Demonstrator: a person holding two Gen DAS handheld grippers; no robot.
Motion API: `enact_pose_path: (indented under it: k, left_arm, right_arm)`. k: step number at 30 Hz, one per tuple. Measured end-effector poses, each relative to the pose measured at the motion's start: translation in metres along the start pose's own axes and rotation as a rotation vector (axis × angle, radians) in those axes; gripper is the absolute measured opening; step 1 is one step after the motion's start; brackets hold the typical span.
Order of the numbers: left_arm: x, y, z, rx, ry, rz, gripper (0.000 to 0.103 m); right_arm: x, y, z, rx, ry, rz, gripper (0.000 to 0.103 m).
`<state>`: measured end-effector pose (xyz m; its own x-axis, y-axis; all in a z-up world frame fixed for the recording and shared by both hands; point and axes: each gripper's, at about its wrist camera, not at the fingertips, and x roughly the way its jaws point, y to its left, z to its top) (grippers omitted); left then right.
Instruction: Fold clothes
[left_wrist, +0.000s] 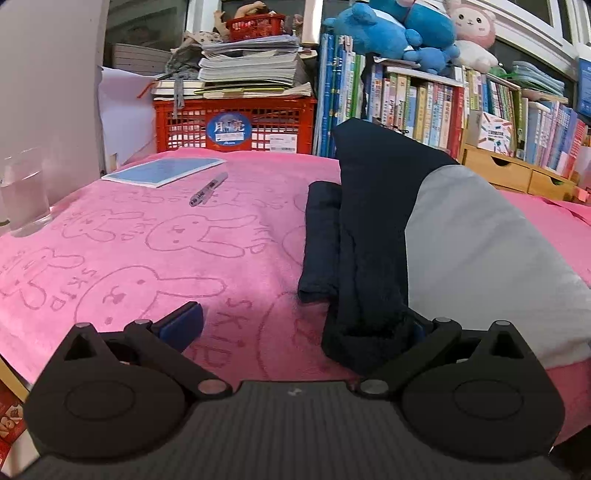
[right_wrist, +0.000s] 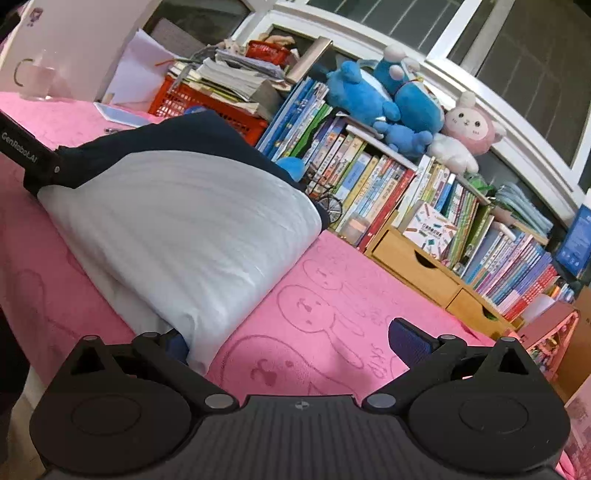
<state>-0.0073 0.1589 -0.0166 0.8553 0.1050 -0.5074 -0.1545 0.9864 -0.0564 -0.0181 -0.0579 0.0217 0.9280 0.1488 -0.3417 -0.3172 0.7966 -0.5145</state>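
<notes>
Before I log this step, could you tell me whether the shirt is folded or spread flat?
Partly folded: the shirt arches up off the pink towel, its navy sleeve doubled alongside.

One garment (left_wrist: 461, 254) lies on the worktop, navy and grey in a single piece. One pink towel (left_wrist: 147, 251) with rabbit drawings covers the worktop. On it sit one pen (left_wrist: 208, 189), one blue booklet (left_wrist: 164, 171) and one glass of water (left_wrist: 23, 192). Two grippers are present: the left gripper (left_wrist: 299, 325) and the right gripper (right_wrist: 291, 341), each with two jaws. Behind stand one large red crate (left_wrist: 236, 123) and one small red basket (left_wrist: 256, 26). Three blue plush toys (right_wrist: 360, 96) and one pink plush rabbit (right_wrist: 471, 127) sit atop the books. Two wooden drawers (right_wrist: 417, 267) show below.
</notes>
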Motion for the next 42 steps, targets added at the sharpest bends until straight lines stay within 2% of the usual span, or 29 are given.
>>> enact_pose_path:
  k: [2,4,6,7,8,12,13,14,17,18,20,21,23,25,28,30,34,38,39,42]
  left_arm:
    - [-0.001,-0.001,0.001,0.005,0.008,-0.022,0.103]
    - [-0.002,-0.003,0.001,0.008,0.018,-0.056,0.103]
    - [-0.006,-0.011,0.002,0.004,0.037,-0.133,0.103]
    - [-0.008,-0.016,0.002,0.004,0.044,-0.166,0.103]
    - [-0.009,-0.020,0.001,0.009,0.044,-0.180,0.103]
    - [-0.009,-0.033,-0.006,0.074,0.030,-0.139,0.103]
    - [-0.010,-0.032,-0.007,0.075,0.027,-0.140,0.103]
    - [-0.011,-0.031,-0.007,0.076,0.027,-0.142,0.103]
    - [-0.012,-0.030,-0.008,0.082,0.028,-0.148,0.103]
    - [-0.013,-0.030,-0.008,0.083,0.025,-0.147,0.103]
    - [-0.013,-0.031,-0.009,0.084,0.017,-0.143,0.103]
    - [-0.013,-0.031,-0.010,0.085,0.012,-0.141,0.103]
    - [-0.014,-0.031,-0.011,0.085,0.007,-0.142,0.103]
    - [-0.014,-0.030,-0.011,0.086,0.003,-0.147,0.103]
    - [-0.014,-0.029,-0.012,0.088,-0.002,-0.149,0.103]
    - [-0.015,-0.027,-0.013,0.085,-0.006,-0.144,0.103]
    - [-0.015,-0.023,-0.014,0.087,-0.014,-0.143,0.103]
    - [-0.015,-0.023,-0.015,0.096,-0.020,-0.145,0.103]
    - [-0.016,-0.023,-0.015,0.096,-0.018,-0.144,0.103]
    - [-0.016,-0.023,-0.014,0.097,-0.012,-0.142,0.103]
  right_arm:
    - [-0.001,-0.005,0.004,-0.027,-0.014,-0.035,0.102]
    - [-0.005,-0.010,0.008,-0.075,-0.049,-0.134,0.103]
    - [-0.004,-0.027,0.013,-0.084,-0.038,-0.188,0.103]
    - [-0.003,-0.039,0.013,-0.057,-0.017,-0.176,0.103]
    - [-0.001,-0.052,0.012,-0.021,0.008,-0.154,0.103]
    - [0.003,-0.073,-0.009,0.078,0.130,0.052,0.103]
    - [-0.002,-0.077,-0.013,0.102,0.136,0.096,0.103]
    - [-0.008,-0.082,-0.016,0.128,0.135,0.136,0.103]
    - [-0.030,-0.116,-0.015,0.305,0.064,0.365,0.103]
    - [-0.035,-0.126,-0.011,0.363,0.025,0.408,0.103]
    - [-0.029,-0.136,0.007,0.410,-0.010,0.402,0.097]
    - [-0.017,-0.134,0.020,0.394,-0.009,0.381,0.092]
    - [0.015,-0.123,0.043,0.340,-0.007,0.382,0.063]
    - [0.056,-0.098,0.070,0.276,0.015,0.430,0.056]
    - [0.118,-0.039,0.103,0.195,0.127,0.508,0.047]
    - [0.159,0.001,0.125,0.142,0.206,0.559,0.047]
    - [0.183,0.039,0.152,0.041,0.227,0.579,0.048]
    - [0.192,0.036,0.156,0.074,0.197,0.653,0.049]
    - [0.194,0.033,0.156,0.092,0.187,0.676,0.051]
    - [0.201,0.034,0.159,0.116,0.159,0.717,0.068]
